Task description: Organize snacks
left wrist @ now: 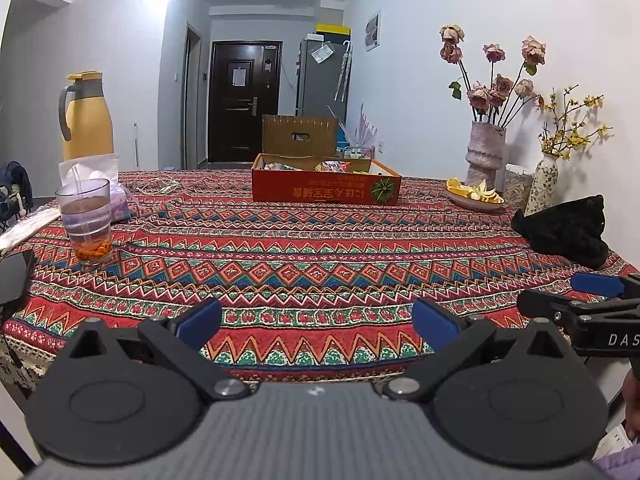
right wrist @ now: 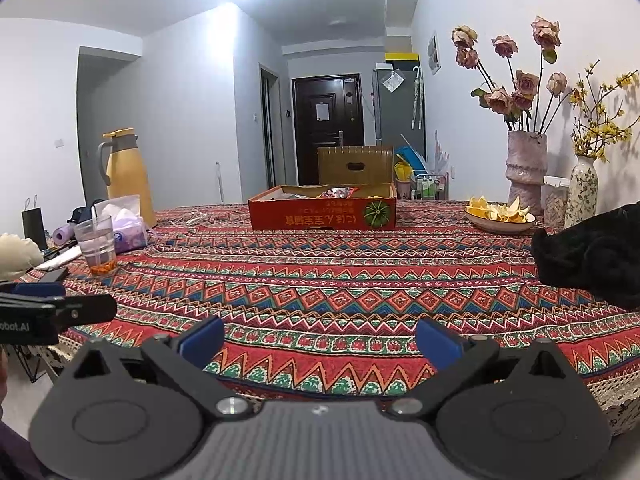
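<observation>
The red snack box (left wrist: pixel 326 184) stands far across the bench (left wrist: pixel 320 256), straight ahead of both grippers, its long side facing them. The left gripper (left wrist: pixel 316 322) and right gripper (right wrist: pixel 320 340) are wide open, holding nothing, about equally distant

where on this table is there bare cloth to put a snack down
The widest free patch is the middle of the tablecloth, bordered by the red box behind, the glass to the left, the black bag to the right, and both open grippers in front. The far-left edge and far-right corner are crowded.
</observation>
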`<move>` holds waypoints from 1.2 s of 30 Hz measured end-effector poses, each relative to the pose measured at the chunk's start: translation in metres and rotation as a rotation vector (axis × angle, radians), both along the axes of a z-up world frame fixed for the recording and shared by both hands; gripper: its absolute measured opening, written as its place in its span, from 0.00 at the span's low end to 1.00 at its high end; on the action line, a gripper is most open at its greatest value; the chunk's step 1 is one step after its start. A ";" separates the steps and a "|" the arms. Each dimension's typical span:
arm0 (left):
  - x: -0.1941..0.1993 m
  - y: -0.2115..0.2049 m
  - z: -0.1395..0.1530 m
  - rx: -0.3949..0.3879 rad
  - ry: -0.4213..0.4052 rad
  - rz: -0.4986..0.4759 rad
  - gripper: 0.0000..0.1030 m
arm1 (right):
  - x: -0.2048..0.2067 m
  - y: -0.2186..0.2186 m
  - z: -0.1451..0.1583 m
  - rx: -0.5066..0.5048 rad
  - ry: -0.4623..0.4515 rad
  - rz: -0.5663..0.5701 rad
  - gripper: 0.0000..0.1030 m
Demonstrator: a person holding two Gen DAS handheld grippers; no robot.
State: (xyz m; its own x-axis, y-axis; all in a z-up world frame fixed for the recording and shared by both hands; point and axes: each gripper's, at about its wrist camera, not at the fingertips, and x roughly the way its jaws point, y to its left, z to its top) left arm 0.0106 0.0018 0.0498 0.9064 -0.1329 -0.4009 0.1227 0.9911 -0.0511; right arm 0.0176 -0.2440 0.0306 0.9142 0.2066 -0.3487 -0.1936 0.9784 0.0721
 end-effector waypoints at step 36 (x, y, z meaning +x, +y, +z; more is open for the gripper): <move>0.000 0.000 -0.001 0.005 -0.008 -0.014 1.00 | 0.000 0.001 -0.001 -0.006 -0.002 0.002 0.99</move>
State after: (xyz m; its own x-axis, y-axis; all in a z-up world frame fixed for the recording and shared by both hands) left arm 0.0101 0.0018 0.0484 0.9075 -0.1441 -0.3945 0.1373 0.9895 -0.0456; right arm 0.0174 -0.2426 0.0292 0.9145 0.2066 -0.3477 -0.1961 0.9784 0.0656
